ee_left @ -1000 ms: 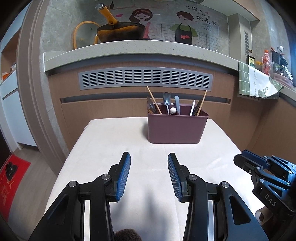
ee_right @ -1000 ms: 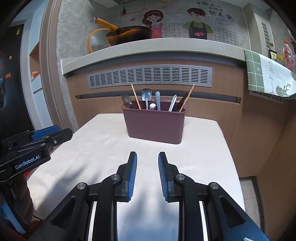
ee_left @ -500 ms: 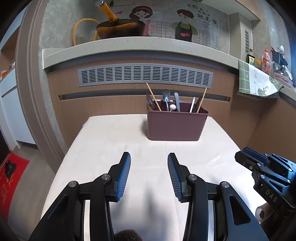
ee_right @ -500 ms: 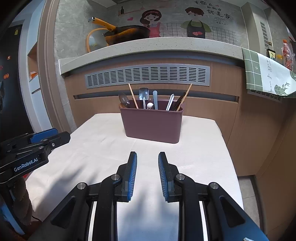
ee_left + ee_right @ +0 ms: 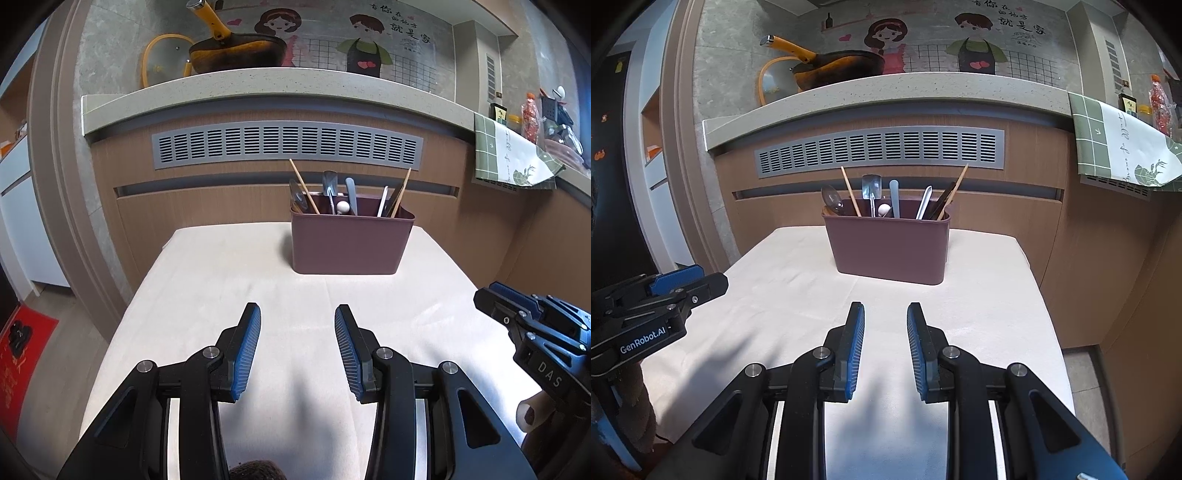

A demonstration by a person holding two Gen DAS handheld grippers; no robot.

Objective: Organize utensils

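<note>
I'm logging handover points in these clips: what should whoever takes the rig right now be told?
Left gripper: open, empty, above the near part of the table.
Right gripper: open, empty, also short of the bin.
Utensil bin: upright at the table's far end, holding chopsticks, spoons and other utensils, mixed together.
Done: nothing that shows; no utensil lies outside the bin.
Left: reach the bin and begin sorting.

maroon bin [image 5: 351, 243] upright on table, utensils [image 5: 334, 194] standing inside — chopsticks leaning
</note>
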